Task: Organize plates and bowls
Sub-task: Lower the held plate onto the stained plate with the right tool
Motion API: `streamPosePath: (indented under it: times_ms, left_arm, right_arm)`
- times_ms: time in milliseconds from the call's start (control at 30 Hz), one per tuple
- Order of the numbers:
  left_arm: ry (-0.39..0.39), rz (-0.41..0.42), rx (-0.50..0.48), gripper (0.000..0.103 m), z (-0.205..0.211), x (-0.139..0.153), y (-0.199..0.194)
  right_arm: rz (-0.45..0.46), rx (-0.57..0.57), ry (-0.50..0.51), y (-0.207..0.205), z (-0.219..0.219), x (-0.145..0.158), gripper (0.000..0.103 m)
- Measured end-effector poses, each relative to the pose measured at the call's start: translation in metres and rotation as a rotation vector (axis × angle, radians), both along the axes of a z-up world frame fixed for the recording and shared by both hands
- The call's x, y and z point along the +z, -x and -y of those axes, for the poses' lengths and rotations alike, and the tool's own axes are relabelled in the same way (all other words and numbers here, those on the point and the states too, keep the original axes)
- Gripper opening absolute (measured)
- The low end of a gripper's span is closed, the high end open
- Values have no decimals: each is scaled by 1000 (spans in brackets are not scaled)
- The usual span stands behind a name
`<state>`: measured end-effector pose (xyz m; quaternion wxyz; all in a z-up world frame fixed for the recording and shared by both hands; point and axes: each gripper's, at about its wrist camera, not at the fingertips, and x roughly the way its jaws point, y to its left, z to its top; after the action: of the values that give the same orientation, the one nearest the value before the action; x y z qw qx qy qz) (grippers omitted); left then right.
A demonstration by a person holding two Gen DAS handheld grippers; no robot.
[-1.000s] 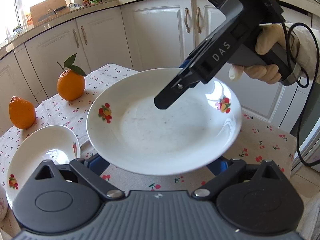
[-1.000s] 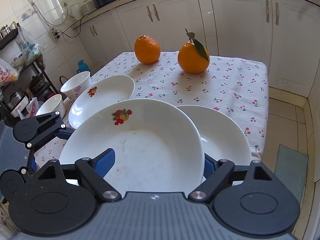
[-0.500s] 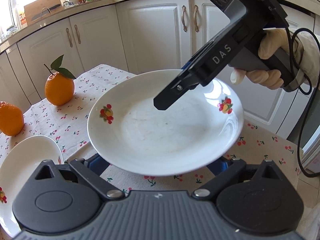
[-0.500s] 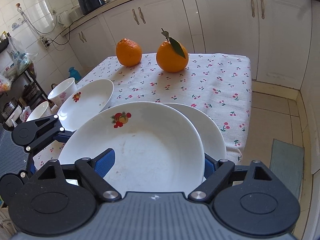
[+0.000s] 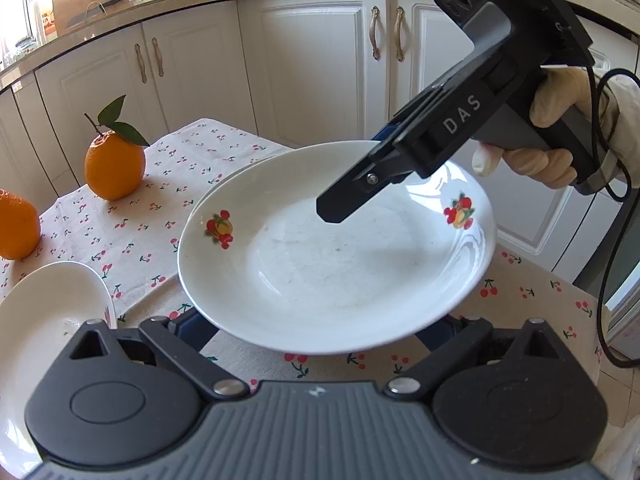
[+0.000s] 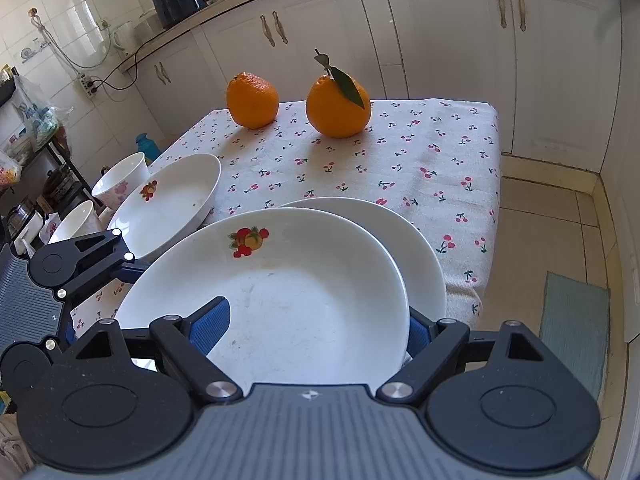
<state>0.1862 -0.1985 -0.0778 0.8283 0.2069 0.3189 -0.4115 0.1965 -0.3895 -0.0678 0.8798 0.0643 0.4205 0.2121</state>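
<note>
A white deep plate [image 6: 288, 300] with fruit decals hangs above the table between both grippers. My right gripper [image 6: 314, 324] straddles its near rim, one blue pad lying on the inner face and the other against the rim's outer side. In the left wrist view the plate [image 5: 340, 272] lies over my left gripper [image 5: 312, 326], whose spread fingers reach under it with their tips hidden. The right gripper [image 5: 360, 184] comes in over the far rim. A second white plate [image 6: 424, 252] rests on the cloth just beneath.
A third plate [image 6: 172, 200] and two white bowls [image 6: 120, 180] [image 6: 76, 220] sit at the table's left. Two oranges [image 6: 252, 100] [image 6: 338, 108] stand at the back. The table's right edge [image 6: 492, 200] drops to a tiled floor with a mat [image 6: 572, 320]. A gloved hand [image 5: 552, 152] holds the right gripper.
Both grippers have carried the plate sideways, so it now covers most of the plate lying on the cloth. The plate has kept its place between the grippers.
</note>
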Motion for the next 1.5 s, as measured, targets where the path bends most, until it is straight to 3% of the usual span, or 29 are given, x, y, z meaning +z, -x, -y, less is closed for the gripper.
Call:
streamPosePath:
  times_ms: [800,1500]
  left_arm:
    - [-12,6,15,99,2,-4,-5]
    - [4,10,22,100,-2,-4,-3]
  right_arm:
    - [-34,-17,-15,7,4,-4,91]
    - [-31,-60,36,19,0,9,93]
